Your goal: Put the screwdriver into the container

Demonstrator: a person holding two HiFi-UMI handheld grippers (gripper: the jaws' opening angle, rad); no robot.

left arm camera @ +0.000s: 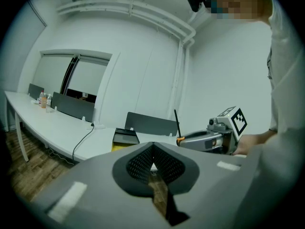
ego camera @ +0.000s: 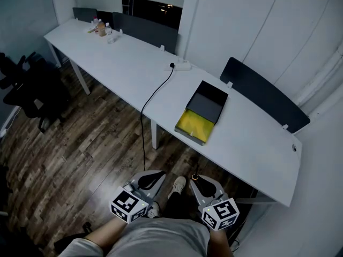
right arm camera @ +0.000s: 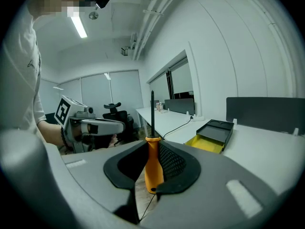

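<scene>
The container is a shallow black tray with a yellow section, lying on the long white table; it also shows in the left gripper view and the right gripper view. My right gripper is shut on the screwdriver, whose orange handle stands upright between the pads with the black shaft pointing up. In the head view this gripper hovers over the floor in front of the table. My left gripper is beside it, jaws together with nothing between them.
A black cable runs from a power strip over the table edge to the wooden floor. Bottles stand at the table's far end. A black office chair sits at the left. Dark panels line the table's back.
</scene>
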